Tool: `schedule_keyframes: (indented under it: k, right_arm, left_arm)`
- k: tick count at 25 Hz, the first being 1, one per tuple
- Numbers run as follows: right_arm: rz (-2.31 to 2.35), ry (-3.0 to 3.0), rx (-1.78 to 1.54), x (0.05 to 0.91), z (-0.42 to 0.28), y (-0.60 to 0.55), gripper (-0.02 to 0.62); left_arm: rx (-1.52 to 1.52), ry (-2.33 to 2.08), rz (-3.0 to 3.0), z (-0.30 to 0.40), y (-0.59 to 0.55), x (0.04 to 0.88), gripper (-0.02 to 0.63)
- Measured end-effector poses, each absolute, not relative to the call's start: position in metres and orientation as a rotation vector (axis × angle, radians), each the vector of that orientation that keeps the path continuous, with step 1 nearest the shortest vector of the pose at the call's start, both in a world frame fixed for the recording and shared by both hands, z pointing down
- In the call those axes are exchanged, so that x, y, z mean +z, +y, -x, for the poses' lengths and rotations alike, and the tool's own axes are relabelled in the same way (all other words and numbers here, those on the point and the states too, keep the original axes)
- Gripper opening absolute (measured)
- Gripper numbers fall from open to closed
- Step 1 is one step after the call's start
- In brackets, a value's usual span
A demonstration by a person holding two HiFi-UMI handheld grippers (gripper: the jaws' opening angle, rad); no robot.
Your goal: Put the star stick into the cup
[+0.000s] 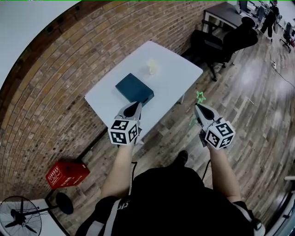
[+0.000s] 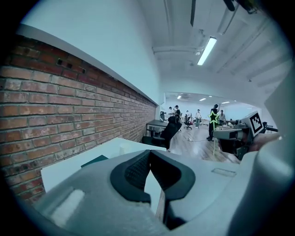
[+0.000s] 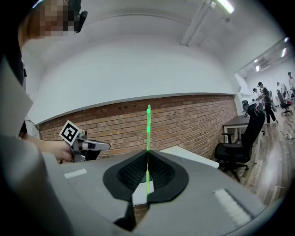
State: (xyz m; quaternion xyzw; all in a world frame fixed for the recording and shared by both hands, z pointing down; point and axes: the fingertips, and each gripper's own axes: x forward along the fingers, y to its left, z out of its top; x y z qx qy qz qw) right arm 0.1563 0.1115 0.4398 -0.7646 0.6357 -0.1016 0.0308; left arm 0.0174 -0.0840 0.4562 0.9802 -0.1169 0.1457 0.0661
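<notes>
A thin green star stick [image 1: 200, 97] stands up from my right gripper [image 1: 197, 106], whose jaws are shut on its shaft; the star sits just past the tips. In the right gripper view the stick [image 3: 148, 133] rises straight out of the closed pads. A small pale cup [image 1: 152, 67] stands at the far side of the white table [image 1: 175, 76], well ahead of both grippers. My left gripper [image 1: 137, 104] hovers over the table's near edge, shut with nothing in it. The left gripper view shows the star [image 2: 214, 117] off to the right.
A dark teal box [image 1: 134, 89] lies on the table near the left gripper. A black office chair [image 1: 221, 44] and a dark desk [image 1: 226, 14] stand beyond the table. A brick wall runs along the left. A red crate [image 1: 67, 174] and a fan [image 1: 20, 216] are on the wooden floor.
</notes>
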Motion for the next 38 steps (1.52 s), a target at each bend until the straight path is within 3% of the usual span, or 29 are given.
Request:
schedule_keyframes:
  k: [9,24,38]
  right_arm:
    - [2.292,2.098,-0.407,0.458,-0.247,0.087,0.005]
    - [2.199,2.265,-0.477,0.458,-0.316,-0.066,0.005]
    - [1.84,2.602,-0.492,0.436,-0.258,-0.228,0.005]
  left_arm:
    - [0.401,-0.432,-2.899,-0.115,-0.097,0.466,0.006]
    - [0.367,-0.508,-2.825,-0.185,-0.225,0.482,0.006]
    - [0.27,-0.64,-2.772,-0.169,-0.276,0.475,0.006]
